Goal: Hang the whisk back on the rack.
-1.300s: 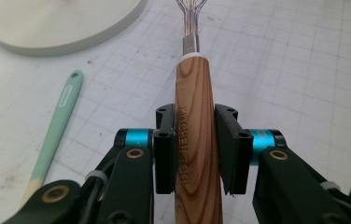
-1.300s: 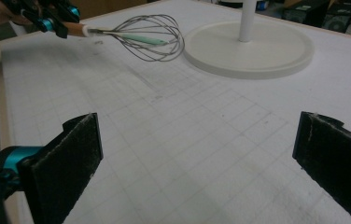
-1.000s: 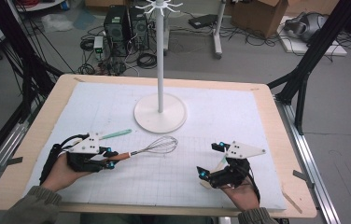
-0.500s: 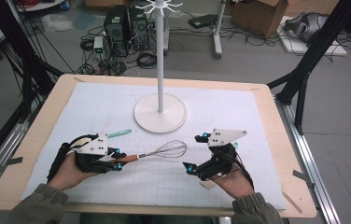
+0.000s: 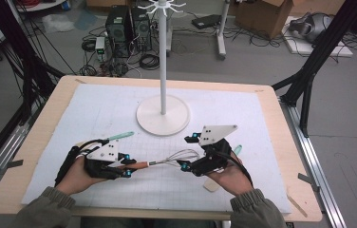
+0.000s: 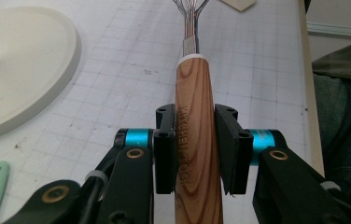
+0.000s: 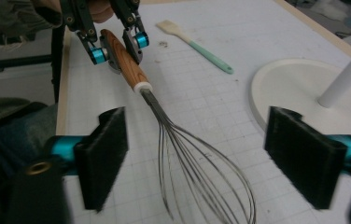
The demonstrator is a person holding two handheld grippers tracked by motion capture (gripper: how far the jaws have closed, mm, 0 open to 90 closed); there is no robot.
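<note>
Right now the left hand-held gripper [image 5: 128,167] is clamped on the whisk [image 5: 167,160] by its wooden handle [image 6: 197,140]; in the left gripper view both black pads press the handle's sides, w/ the wire end running away from the camera. From above, the whisk lies roughly level across the front of the worktop [image 5: 34,156], handle to the left, wire loops to the right, approx. midway between the two hands.

Right hand-held gripper [image 5: 189,152] has its jaws apart, and they've just been closing in. In the right gripper view the wire loops [image 7: 201,172] sit between the two pads without either pad touching them, gaps on both sides. That view also shows the left hand-held gripper farther off, gripping the handle.

Both grippers are held by a person whose hands and green sleeves come in from the bottom of the high view.

Farther out: a white stand w/ a round base [image 5: 163,115] and an upright pole sits behind the whisk, near the worktop's middle. A spatula w/ a mint-green handle [image 5: 119,136] lies just behind the left hand. A pale flat piece [image 5: 211,185] lies by the right hand; can't tell what it belongs to. White gridded mat [image 5: 96,109] covers most of the worktop.
</note>
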